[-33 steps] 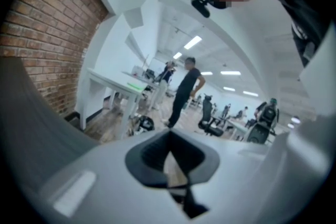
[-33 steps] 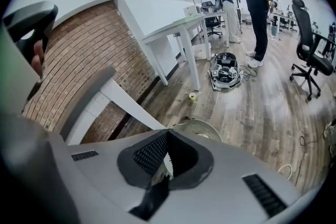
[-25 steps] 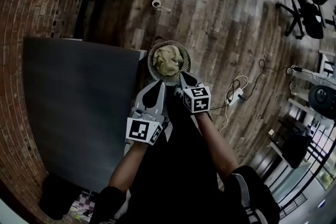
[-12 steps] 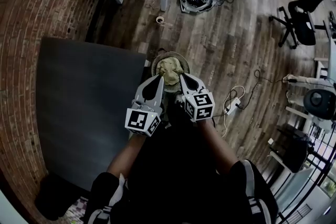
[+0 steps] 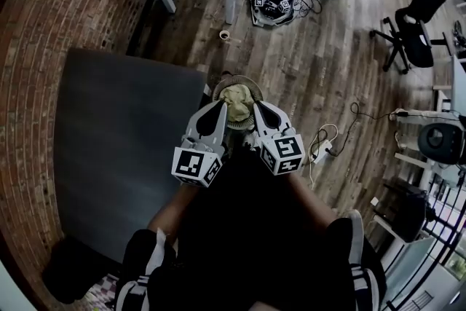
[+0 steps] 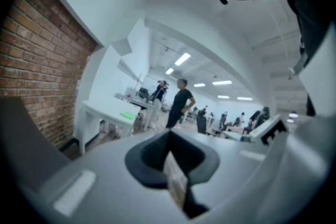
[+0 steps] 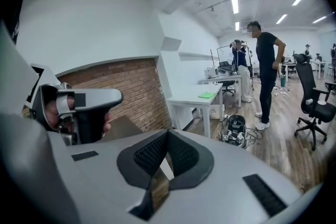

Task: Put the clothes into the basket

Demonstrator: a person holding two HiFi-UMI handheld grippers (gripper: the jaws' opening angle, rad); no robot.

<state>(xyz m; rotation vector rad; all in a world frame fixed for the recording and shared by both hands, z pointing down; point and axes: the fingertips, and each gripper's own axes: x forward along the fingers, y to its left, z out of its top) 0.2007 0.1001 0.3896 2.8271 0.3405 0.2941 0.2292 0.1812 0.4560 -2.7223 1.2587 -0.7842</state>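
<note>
Left gripper point(image 5: 217, 109) and right gripper point(image 5: 260, 109): jaws closed together, holding nothing. Clothes point(image 5: 237, 100) lie in basket point(image 5: 234, 79), just beside table point(image 5: 124, 149) edge. Floor point(image 5: 313, 69) right of basket lies open.

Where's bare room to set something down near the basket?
The dark tabletop, between the brick wall and the basket, is bare. The wood floor beyond the basket is open up to a tape roll. Right of the basket, cables crowd the floor.
</note>
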